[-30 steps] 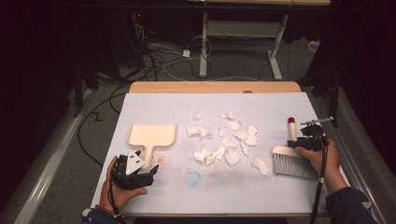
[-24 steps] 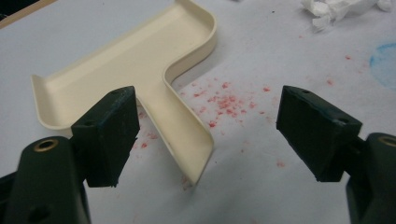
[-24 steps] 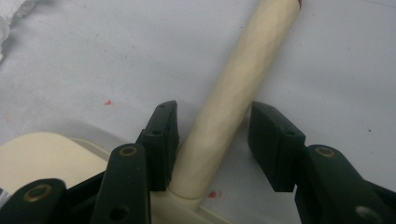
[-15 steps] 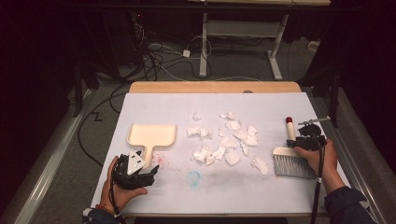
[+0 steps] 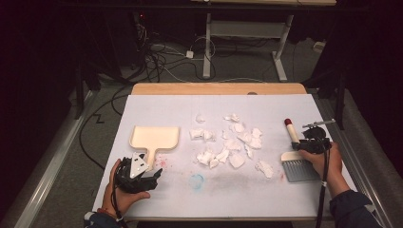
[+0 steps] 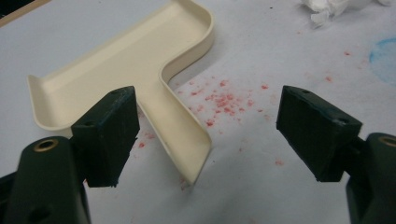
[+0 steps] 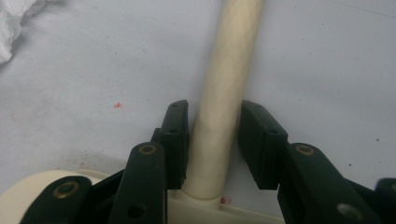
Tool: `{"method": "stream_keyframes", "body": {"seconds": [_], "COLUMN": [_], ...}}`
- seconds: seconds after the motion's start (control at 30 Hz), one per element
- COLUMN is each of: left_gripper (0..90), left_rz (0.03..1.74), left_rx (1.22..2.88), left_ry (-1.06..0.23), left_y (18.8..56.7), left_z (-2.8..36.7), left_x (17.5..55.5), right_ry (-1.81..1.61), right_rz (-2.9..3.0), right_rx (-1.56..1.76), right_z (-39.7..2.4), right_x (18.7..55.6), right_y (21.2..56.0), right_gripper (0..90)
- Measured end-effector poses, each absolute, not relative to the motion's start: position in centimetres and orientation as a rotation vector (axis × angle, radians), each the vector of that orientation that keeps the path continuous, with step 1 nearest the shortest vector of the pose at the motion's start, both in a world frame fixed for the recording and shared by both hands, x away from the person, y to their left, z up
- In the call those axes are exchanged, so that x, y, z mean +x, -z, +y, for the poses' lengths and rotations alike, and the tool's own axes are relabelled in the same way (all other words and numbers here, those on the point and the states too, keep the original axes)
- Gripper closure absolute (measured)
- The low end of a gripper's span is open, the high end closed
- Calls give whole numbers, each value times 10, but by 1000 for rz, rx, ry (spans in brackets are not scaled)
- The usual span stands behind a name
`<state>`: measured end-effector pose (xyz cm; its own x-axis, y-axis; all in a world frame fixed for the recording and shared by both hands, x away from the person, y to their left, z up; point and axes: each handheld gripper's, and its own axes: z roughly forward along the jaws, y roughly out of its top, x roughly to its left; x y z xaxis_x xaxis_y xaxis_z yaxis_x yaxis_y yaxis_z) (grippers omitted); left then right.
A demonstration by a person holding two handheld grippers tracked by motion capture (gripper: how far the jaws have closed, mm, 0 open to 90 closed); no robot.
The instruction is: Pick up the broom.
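A cream dustpan [image 5: 154,137] lies flat at the left of the white table [image 5: 266,199], its handle pointing at my left gripper [image 5: 145,171]. In the left gripper view the jaws of the left gripper [image 6: 210,105] stand wide open, with the dustpan [image 6: 121,60] handle's end between them and untouched. A brush [image 5: 293,135] with a cream handle, a red tip and grey bristles lies at the right. My right gripper [image 5: 309,145] has just been closing; in the right gripper view the pads of the right gripper [image 7: 215,112] lie against the brush handle [image 7: 229,60].
Several crumpled white paper scraps [image 5: 233,145] are scattered across the middle of the table. Red specks [image 6: 224,95] and a blue smudge [image 5: 196,180] mark the surface near the dustpan. Cables and desk legs stand on the floor beyond the far edge.
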<state>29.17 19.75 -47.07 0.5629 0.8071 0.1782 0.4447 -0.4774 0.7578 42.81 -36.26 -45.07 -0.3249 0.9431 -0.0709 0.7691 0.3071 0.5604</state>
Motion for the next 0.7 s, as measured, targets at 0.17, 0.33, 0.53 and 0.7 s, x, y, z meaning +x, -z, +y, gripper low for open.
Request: {"method": "stream_keyframes", "body": {"seconds": [0.17, 0.33, 0.53, 0.7], "left_gripper": [206, 206, 206, 207], "left_rz": [996, 993, 998, 1004], "left_rx": [2134, 2135, 2119, 2095], "left_ry": [-694, -692, -679, -676], "left_y": [471, 471, 471, 470], "left_z": [197, 197, 198, 200], "left_x": [292, 292, 292, 291], "right_ry": [-612, -617, -617, -636], "right_rz": [2197, 2211, 2215, 2205], "right_rx": [1523, 1501, 1487, 1465], "right_z": [-362, -361, -361, -361], "right_x": [428, 428, 427, 426], "right_y": [451, 451, 450, 449], "right_gripper": [659, 716, 717, 718]}}
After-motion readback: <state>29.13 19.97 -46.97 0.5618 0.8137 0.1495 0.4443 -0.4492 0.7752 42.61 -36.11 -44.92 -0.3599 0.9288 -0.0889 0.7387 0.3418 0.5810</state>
